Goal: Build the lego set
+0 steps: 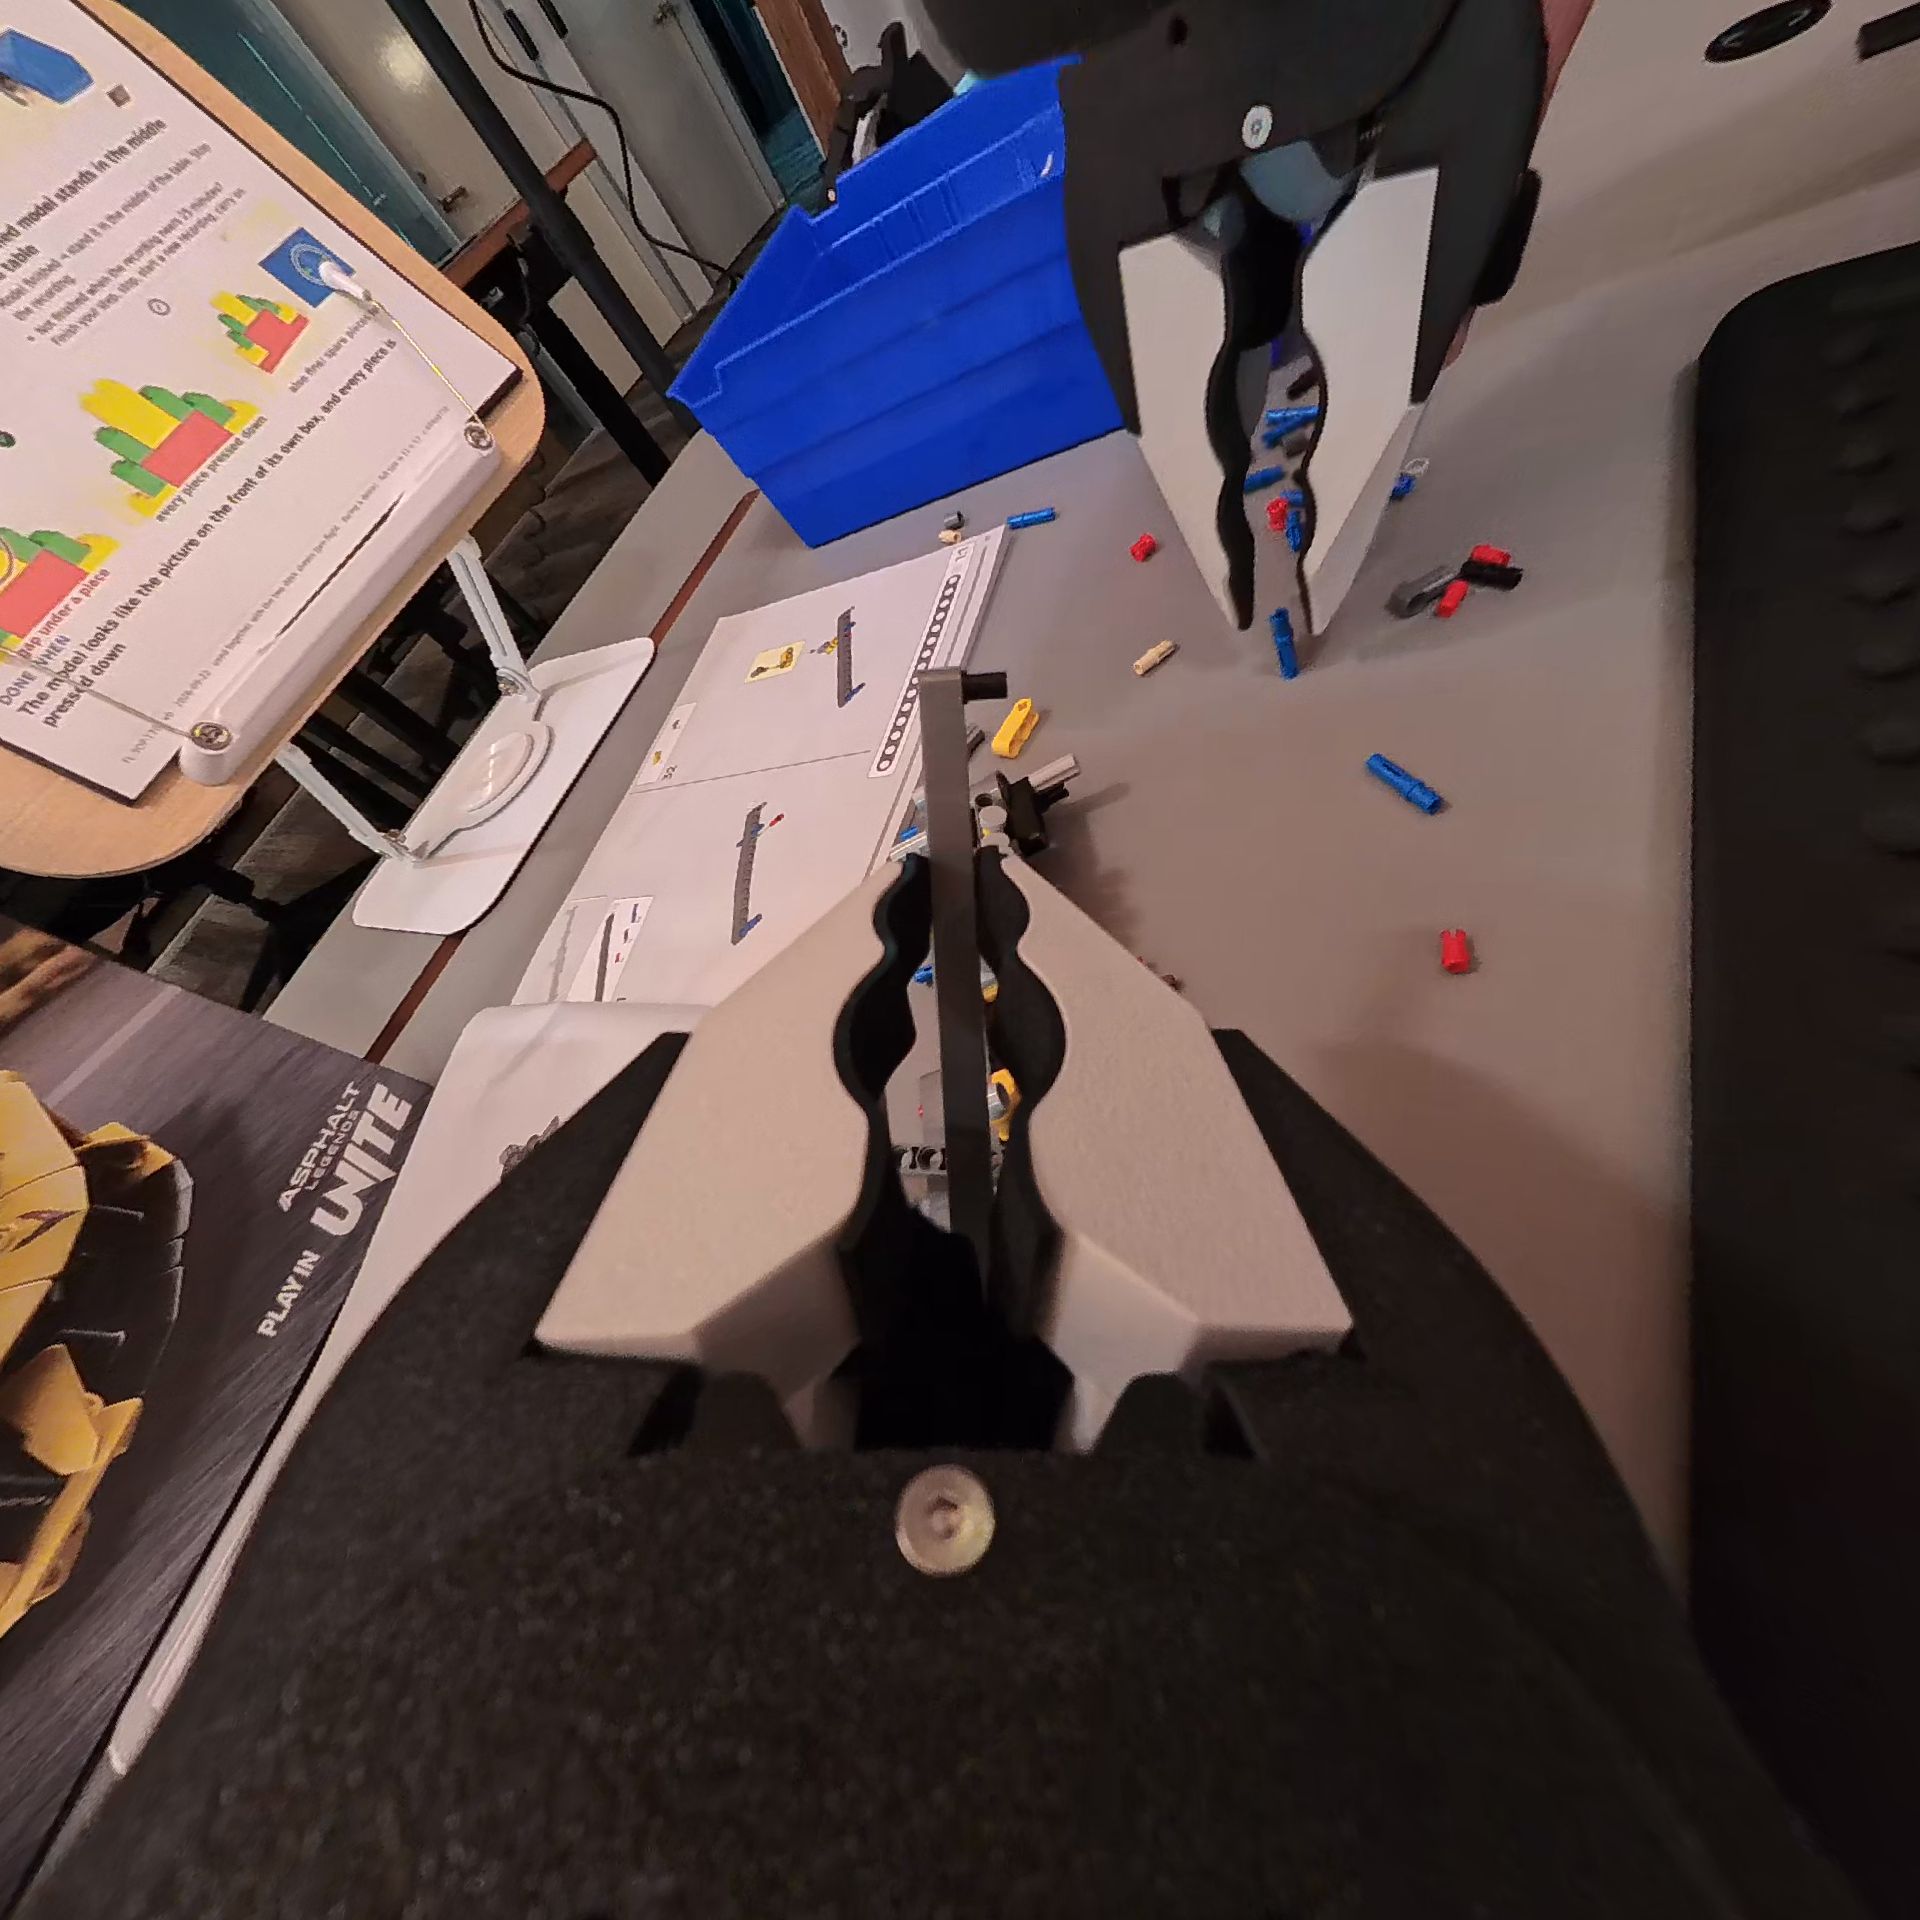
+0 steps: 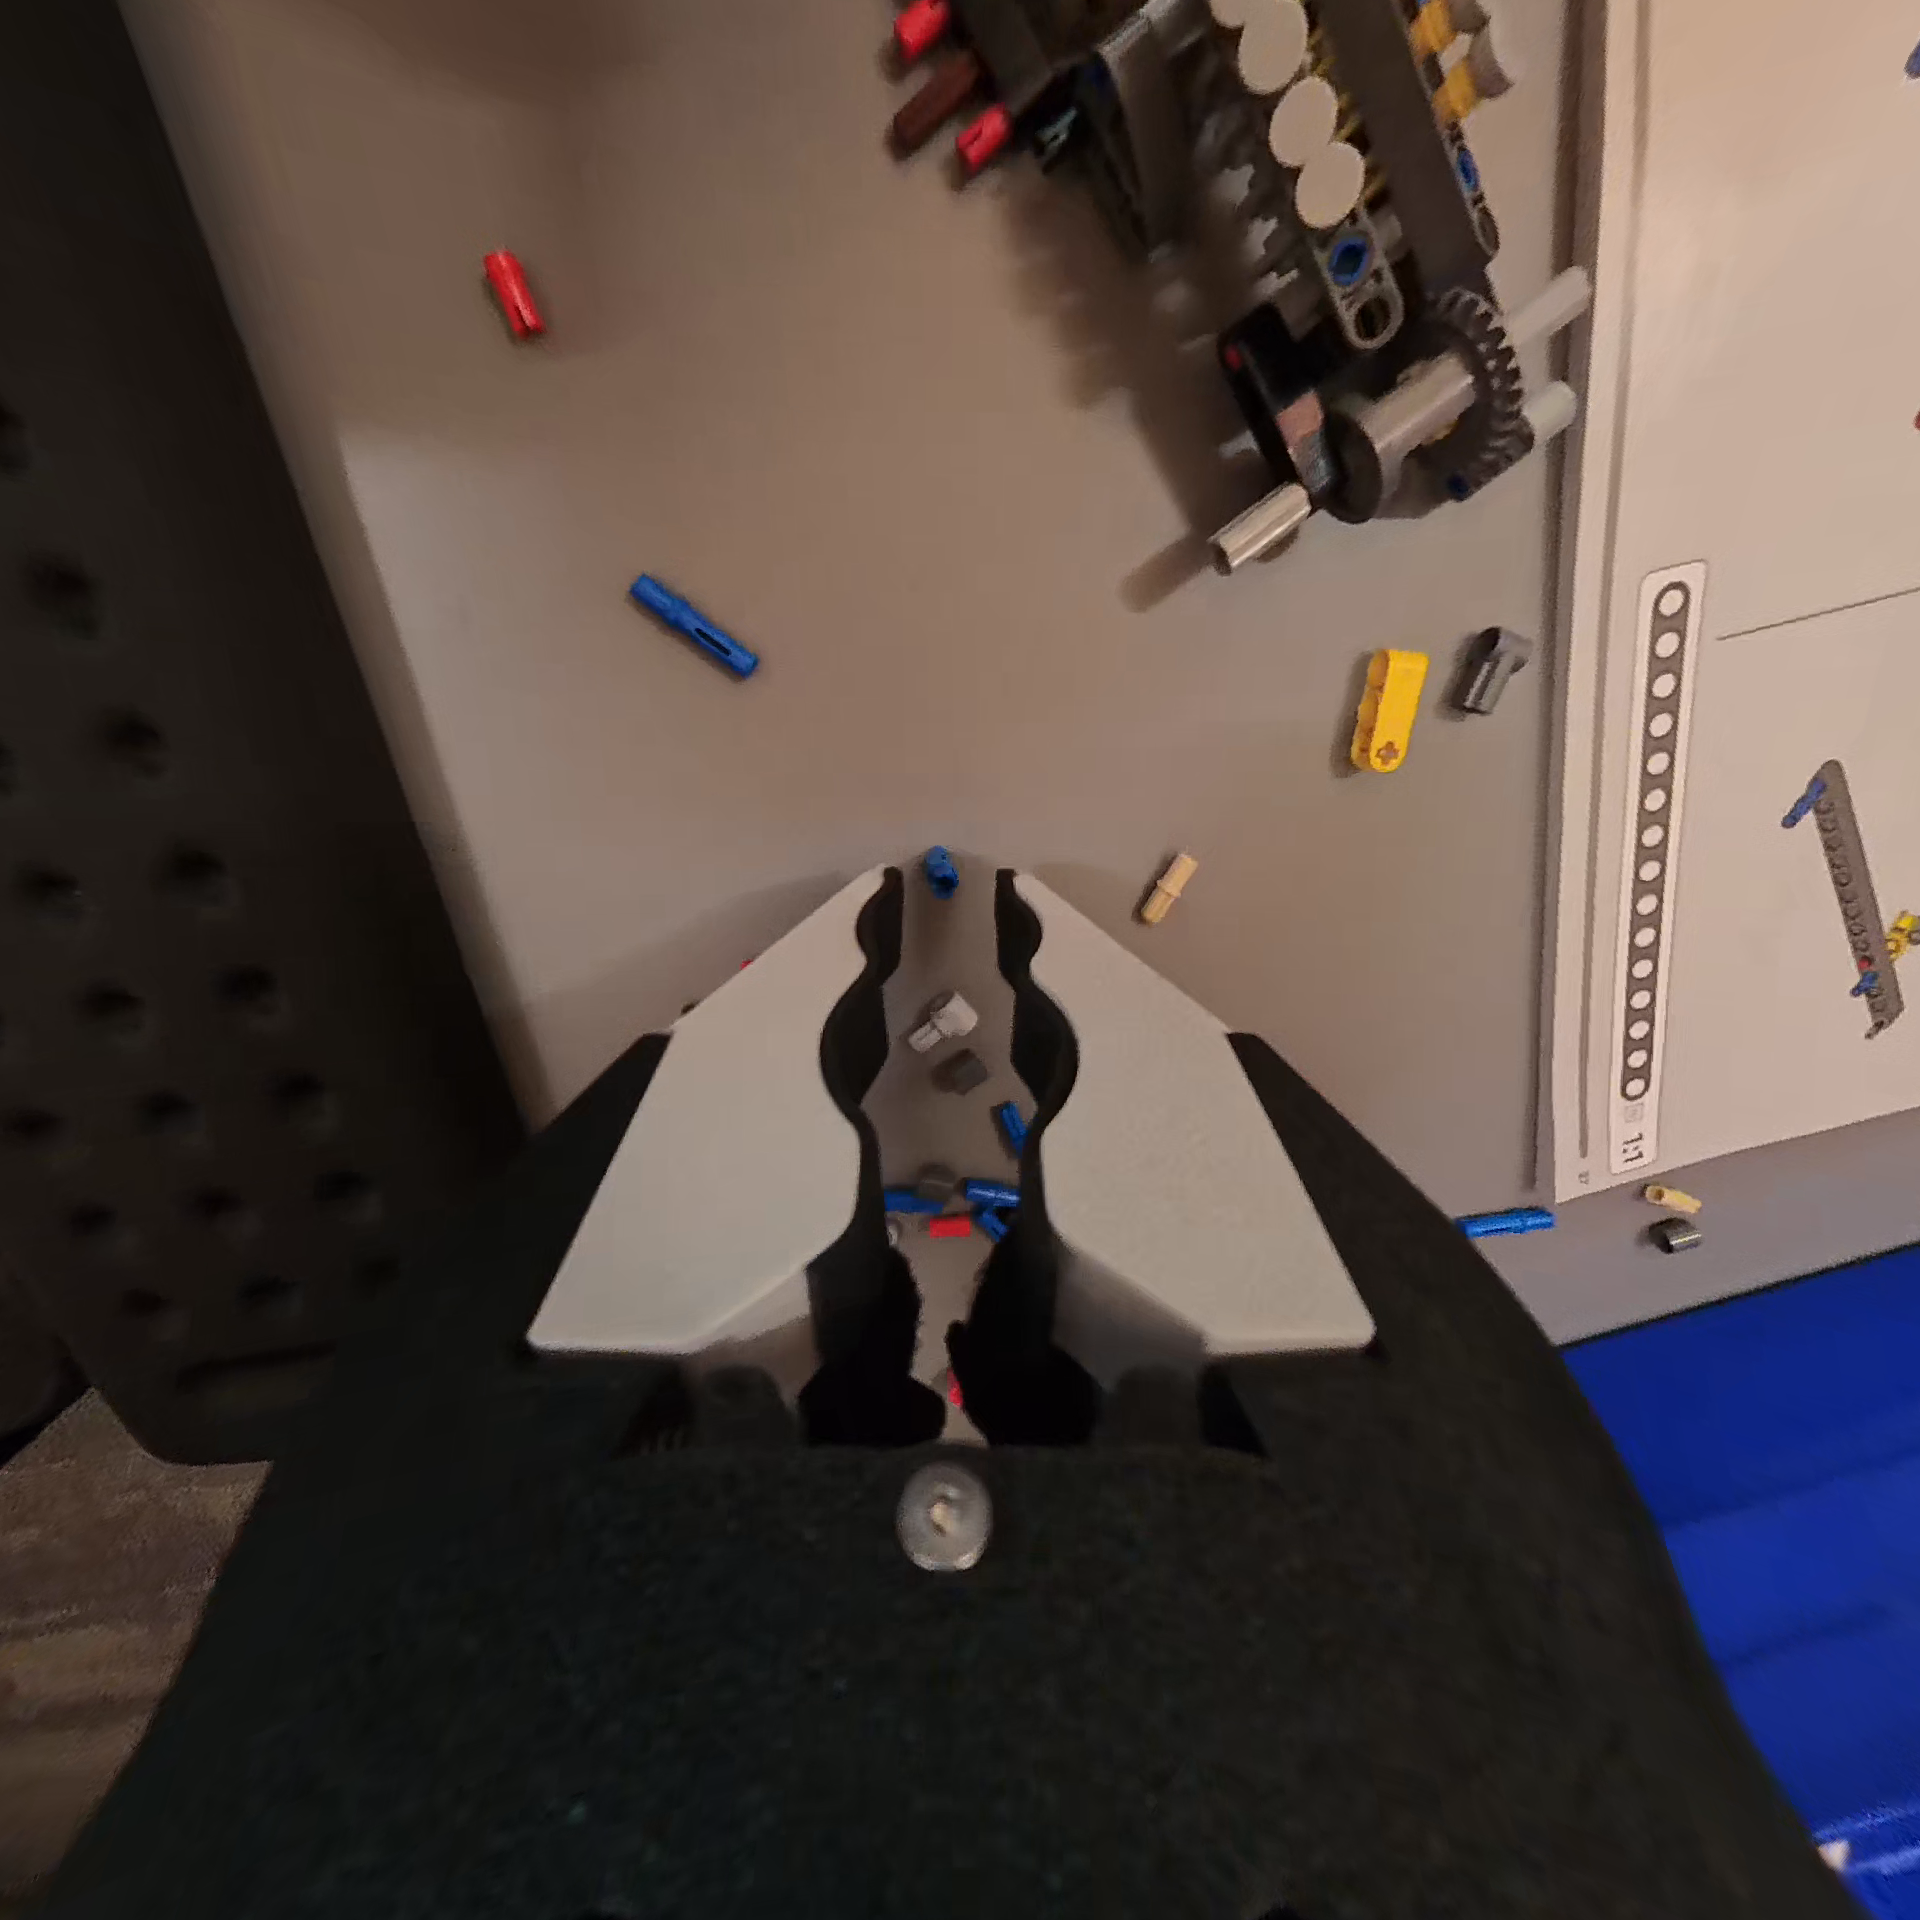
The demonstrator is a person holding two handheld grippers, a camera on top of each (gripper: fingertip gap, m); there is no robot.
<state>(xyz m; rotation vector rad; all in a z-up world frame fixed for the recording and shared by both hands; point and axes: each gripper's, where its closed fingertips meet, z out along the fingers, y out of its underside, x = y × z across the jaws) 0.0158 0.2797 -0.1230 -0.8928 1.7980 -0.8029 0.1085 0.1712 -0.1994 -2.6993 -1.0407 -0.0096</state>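
My left gripper (image 1: 951, 873) is shut on a long grey beam (image 1: 943, 790), held edge-on above the table, with a black pin (image 1: 982, 684) at its far end. The partly built grey assembly (image 2: 1351, 260) lies beside the open instruction booklet (image 2: 1766, 520); in the left wrist view it is mostly hidden behind the beam. My right gripper (image 2: 948, 878) points down at the table, its jaws a little apart around a small blue pin (image 2: 938, 871) at their tips without pressing on it. It also shows in the left wrist view (image 1: 1276, 623), with the blue pin (image 1: 1285, 642) at its tips.
Loose blue (image 2: 693, 625), red (image 2: 512, 293) and tan (image 2: 1169, 888) pins and a yellow connector (image 2: 1387, 722) lie scattered on the grey table. A blue bin (image 1: 914, 343) stands at the back. A black mat (image 1: 1808, 831) lies right, the set's box (image 1: 156, 1351) left, a sign stand (image 1: 208, 364) beyond. The left gripper's tips are roughly 15 cm from the right gripper's. From my right tips it is roughly 8 cm to the yellow connector (image 2: 1387, 722); from my left, 15 cm. Seen from the left wrist view (image 1: 1023, 712) as well.
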